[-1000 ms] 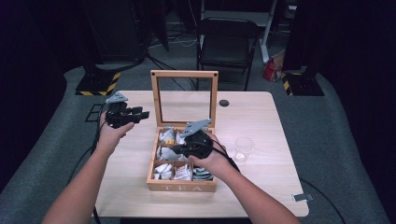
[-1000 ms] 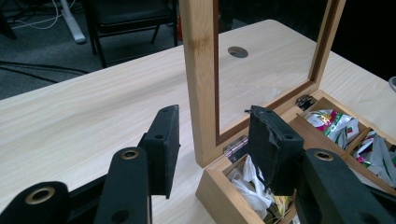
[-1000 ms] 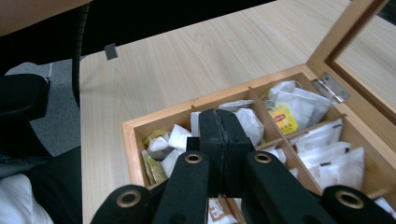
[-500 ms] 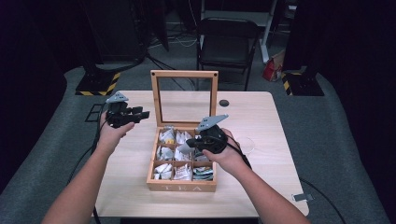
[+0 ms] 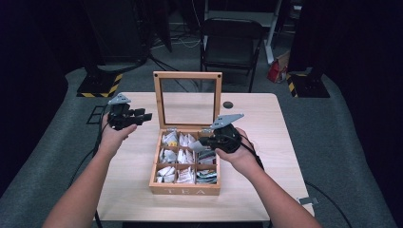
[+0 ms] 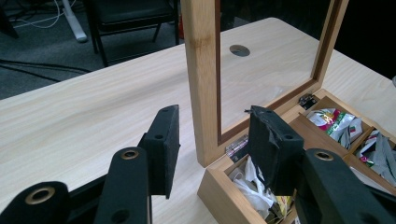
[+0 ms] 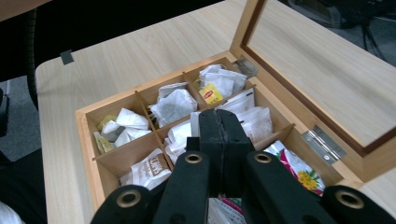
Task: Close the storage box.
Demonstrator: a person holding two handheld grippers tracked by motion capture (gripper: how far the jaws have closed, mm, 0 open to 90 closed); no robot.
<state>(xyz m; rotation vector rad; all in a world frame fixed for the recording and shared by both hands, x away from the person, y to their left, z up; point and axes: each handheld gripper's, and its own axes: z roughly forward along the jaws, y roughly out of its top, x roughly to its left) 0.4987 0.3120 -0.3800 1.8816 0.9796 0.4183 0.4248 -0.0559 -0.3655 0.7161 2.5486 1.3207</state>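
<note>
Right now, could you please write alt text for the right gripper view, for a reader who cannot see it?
The right gripper, its black jaws shut together with nothing between them, hangs above an open wooden tea box whose compartments hold tea bags. The box's glass-paned lid stands open at the right, on a light wooden table.

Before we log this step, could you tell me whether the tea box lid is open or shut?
Open: the lid stands upright behind the box, with its tea bags exposed.

Both black grippers — left gripper point(image 5: 142, 115), right gripper point(image 5: 205, 140) — carry brass-ringed jaw pivots, grey three-cornered top plates and trailing black cables.
</note>
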